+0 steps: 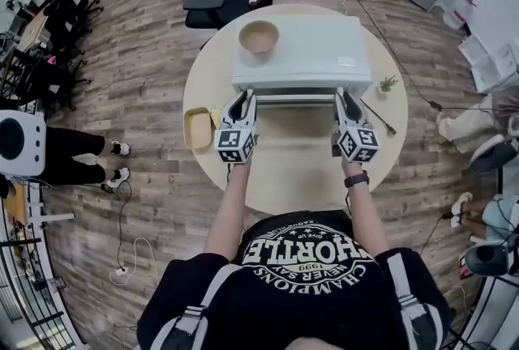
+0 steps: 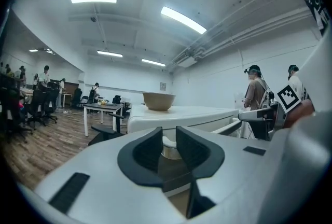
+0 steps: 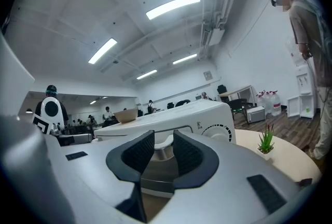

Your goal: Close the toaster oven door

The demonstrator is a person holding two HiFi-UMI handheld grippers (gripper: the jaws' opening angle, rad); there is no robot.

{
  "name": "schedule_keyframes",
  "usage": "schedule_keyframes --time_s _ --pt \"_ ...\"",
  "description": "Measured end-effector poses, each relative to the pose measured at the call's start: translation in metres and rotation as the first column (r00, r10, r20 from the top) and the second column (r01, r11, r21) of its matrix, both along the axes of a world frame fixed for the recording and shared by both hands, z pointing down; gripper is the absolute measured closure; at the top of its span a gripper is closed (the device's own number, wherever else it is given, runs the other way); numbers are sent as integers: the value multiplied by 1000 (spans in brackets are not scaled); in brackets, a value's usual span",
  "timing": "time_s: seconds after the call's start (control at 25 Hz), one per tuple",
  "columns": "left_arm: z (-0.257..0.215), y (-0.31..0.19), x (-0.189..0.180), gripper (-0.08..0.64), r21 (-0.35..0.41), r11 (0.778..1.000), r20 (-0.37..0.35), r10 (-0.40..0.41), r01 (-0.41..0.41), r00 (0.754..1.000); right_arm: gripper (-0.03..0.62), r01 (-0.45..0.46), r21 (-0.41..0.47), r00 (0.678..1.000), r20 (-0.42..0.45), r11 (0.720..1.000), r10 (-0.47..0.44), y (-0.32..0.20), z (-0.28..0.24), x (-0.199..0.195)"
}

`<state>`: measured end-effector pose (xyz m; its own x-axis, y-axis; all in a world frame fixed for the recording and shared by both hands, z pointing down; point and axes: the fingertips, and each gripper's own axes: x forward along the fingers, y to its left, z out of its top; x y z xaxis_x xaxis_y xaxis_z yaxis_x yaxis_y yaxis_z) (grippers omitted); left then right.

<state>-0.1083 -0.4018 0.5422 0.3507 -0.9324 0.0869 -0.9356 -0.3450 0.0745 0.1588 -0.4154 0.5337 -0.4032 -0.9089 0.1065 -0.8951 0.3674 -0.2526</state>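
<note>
A white toaster oven (image 1: 300,55) stands at the far side of a round table (image 1: 243,174). Its white door handle (image 1: 296,98) runs just in front of the oven's upper front edge, with the door close to upright. My left gripper (image 1: 242,100) is at the handle's left end and my right gripper (image 1: 347,97) at its right end. In the left gripper view the black pads (image 2: 148,150) close on the handle (image 2: 169,143) and its metal post. The right gripper view shows the same grip on the handle (image 3: 163,143), with the oven's dial (image 3: 220,132) just to its right.
A tan bowl (image 1: 259,37) sits on top of the oven. A yellow tray (image 1: 197,128) lies at the table's left edge, and a small potted plant (image 1: 388,84) and a thin dark stick (image 1: 379,117) at its right. A black office chair (image 1: 223,0) stands behind the table.
</note>
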Motion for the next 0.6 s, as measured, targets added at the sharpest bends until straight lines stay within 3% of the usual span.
schedule_keyframes --time_s 0.2,0.6 --pt "-11 18 -4 473 20 1000 14 10 -11 1000 477 12 -14 999 -49 1000 -13 20 -1 -4" --pt "-23 74 -5 509 34 998 5 49 -49 999 526 -29 -11 998 -51 1000 28 76 -10 -10"
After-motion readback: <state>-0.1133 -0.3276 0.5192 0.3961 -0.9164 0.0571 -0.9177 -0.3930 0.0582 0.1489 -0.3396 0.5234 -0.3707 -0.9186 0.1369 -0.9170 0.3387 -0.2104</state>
